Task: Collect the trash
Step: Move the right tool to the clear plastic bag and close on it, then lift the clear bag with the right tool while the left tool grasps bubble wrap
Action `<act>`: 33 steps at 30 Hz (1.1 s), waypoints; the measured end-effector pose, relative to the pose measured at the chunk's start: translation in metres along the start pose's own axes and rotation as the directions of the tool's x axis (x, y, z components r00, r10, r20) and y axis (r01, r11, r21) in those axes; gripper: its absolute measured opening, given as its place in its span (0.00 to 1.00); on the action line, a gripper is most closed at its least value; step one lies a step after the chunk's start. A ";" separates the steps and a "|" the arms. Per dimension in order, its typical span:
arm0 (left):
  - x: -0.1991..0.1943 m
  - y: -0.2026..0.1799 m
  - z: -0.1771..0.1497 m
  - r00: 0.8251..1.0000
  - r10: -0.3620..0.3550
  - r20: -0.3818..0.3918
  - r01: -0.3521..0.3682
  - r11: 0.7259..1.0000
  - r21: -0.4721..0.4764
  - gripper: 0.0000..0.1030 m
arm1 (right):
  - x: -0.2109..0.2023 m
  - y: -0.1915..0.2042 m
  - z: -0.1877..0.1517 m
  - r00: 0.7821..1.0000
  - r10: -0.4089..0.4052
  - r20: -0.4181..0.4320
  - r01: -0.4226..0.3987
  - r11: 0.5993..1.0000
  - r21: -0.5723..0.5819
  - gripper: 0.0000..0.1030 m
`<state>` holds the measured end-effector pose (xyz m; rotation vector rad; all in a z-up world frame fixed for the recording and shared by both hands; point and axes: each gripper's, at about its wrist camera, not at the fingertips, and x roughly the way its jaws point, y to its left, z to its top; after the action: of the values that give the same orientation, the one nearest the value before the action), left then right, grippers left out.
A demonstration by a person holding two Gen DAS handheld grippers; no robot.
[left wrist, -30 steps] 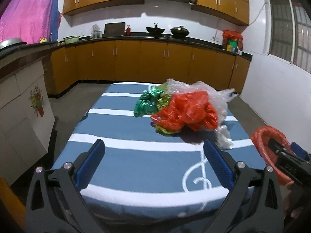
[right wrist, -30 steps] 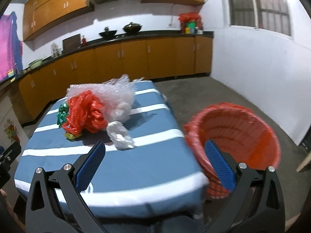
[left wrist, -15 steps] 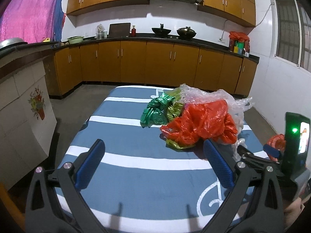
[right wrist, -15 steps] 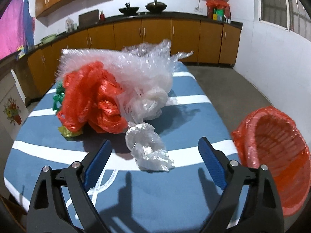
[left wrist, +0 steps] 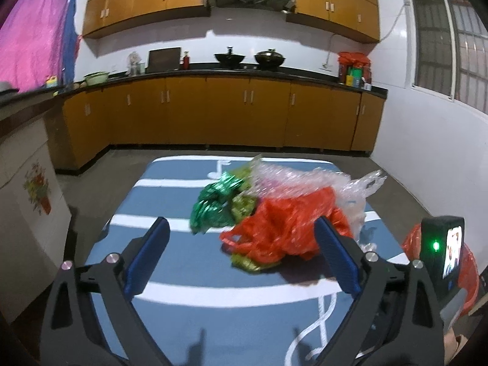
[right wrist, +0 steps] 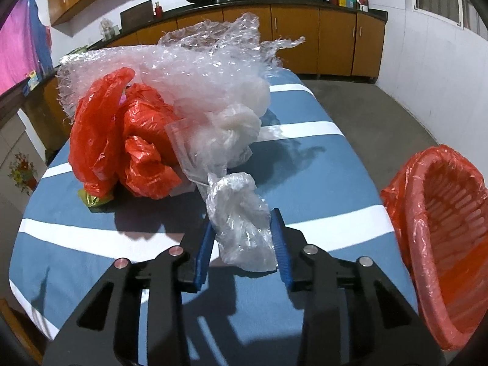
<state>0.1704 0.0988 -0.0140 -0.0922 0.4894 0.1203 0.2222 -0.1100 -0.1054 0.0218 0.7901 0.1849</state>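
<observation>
A heap of trash lies on the blue-and-white striped table (left wrist: pixel 183 262): a red plastic bag (left wrist: pixel 283 228), green foil (left wrist: pixel 213 207) and clear bubble wrap (left wrist: pixel 292 180). My left gripper (left wrist: pixel 241 222) is wide open and just starting to close. The red bag lies just ahead of its fingertips, and the pads press on nothing. In the right wrist view my right gripper (right wrist: pixel 243 219) is closing on a crumpled clear plastic bag (right wrist: pixel 241 201), with both blue pads against it. The red bag (right wrist: pixel 122 140) and bubble wrap (right wrist: pixel 195 67) sit behind it.
A red mesh basket (right wrist: pixel 442 244) lined with red plastic stands off the table's right edge, also seen as the basket (left wrist: pixel 466 262) in the left wrist view. Wooden kitchen cabinets (left wrist: pixel 244 116) run along the back wall. A yellow-green wrapper (right wrist: pixel 94 198) pokes out under the red bag.
The right gripper came down to the clear bag and drew its jaws in around it. The left gripper moved forward toward the red bag.
</observation>
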 end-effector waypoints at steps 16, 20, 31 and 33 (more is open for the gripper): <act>0.060 -0.062 0.033 0.995 -0.066 -0.076 0.077 0.986 0.151 0.71 | -0.030 -0.047 -0.008 1.000 -0.014 0.012 0.012 0.996 0.086 0.34; 0.073 -0.063 0.033 0.989 -0.093 -0.115 0.110 0.983 0.148 0.68 | -0.030 -0.050 -0.008 1.000 -0.015 0.013 0.014 0.995 0.095 0.34; 0.091 -0.060 0.035 0.961 -0.201 -0.188 0.226 0.966 0.124 0.12 | -0.033 -0.052 -0.011 1.000 -0.017 0.005 0.016 0.994 0.108 0.34; 0.089 -0.061 0.035 0.960 -0.214 -0.182 0.238 0.963 0.126 0.06 | -0.033 -0.052 -0.012 1.000 -0.018 0.005 0.017 0.994 0.110 0.34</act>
<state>0.2732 0.0514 -0.0217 -0.0135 0.6505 -0.1499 0.1991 -0.1677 -0.0946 0.1193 0.7934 0.1248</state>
